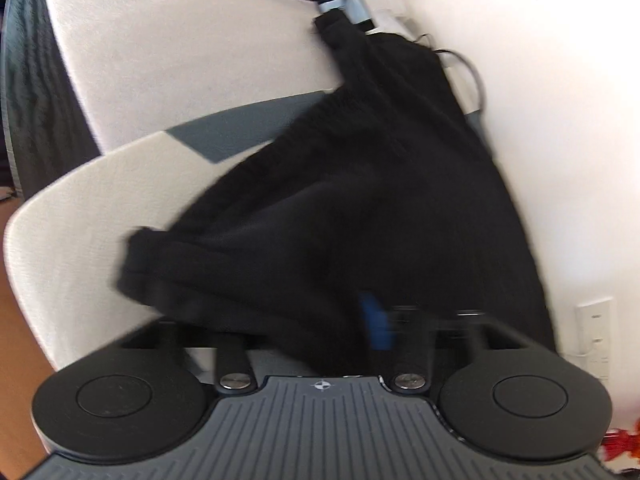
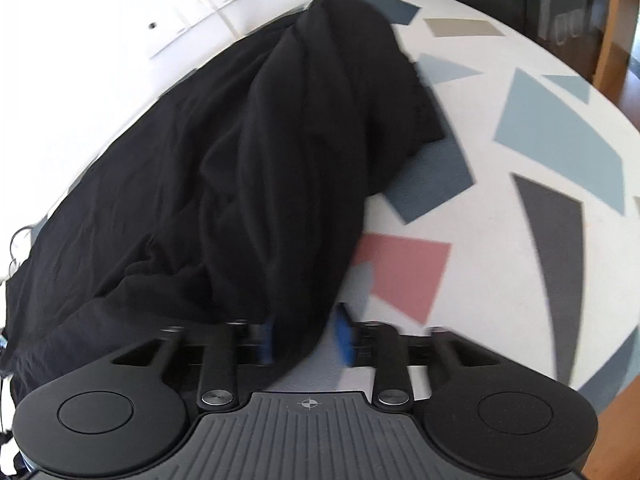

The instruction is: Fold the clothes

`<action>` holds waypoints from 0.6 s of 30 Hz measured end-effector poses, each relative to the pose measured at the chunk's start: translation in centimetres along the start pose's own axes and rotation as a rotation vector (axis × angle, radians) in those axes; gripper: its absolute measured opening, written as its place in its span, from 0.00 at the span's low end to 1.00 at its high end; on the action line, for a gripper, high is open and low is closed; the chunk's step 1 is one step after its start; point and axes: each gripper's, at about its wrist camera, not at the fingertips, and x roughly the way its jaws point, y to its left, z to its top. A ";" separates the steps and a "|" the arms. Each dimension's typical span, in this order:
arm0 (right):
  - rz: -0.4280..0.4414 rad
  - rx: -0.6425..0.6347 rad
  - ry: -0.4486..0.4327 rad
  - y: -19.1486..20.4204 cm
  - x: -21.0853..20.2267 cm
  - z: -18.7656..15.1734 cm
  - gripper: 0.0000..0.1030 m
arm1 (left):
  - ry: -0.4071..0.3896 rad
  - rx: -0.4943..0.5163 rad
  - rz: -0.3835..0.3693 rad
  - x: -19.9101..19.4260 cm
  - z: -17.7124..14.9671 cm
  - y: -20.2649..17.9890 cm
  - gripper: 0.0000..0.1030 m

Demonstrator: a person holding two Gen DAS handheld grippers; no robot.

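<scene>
You are working a black garment that is lying bunched across the middle of both frames on a patterned cover.

Left gripper: one blue pad is showing at lower centre and cloth is hiding the other, so I cannot tell its jaws' state.

Right gripper: its jaws are standing apart, with a fold of cloth hanging between the blue pads, apparently unpinched.

Risk: the fold is likely slipping out if you lift now, and one layer may be dragging another along.

No readable writing or brand.
</scene>
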 end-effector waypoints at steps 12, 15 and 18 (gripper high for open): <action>0.021 0.152 -0.201 -0.6 -0.7 10.7 0.50 | -0.212 -0.026 0.042 -5.6 -1.1 -0.7 0.08; -0.007 0.119 -0.171 -0.1 0.6 13.0 0.55 | -0.255 0.022 0.047 -6.8 -1.6 -1.2 0.08; -0.042 0.083 -0.137 -0.1 1.7 14.3 0.39 | -0.244 0.005 0.047 -6.8 -1.4 -1.0 0.08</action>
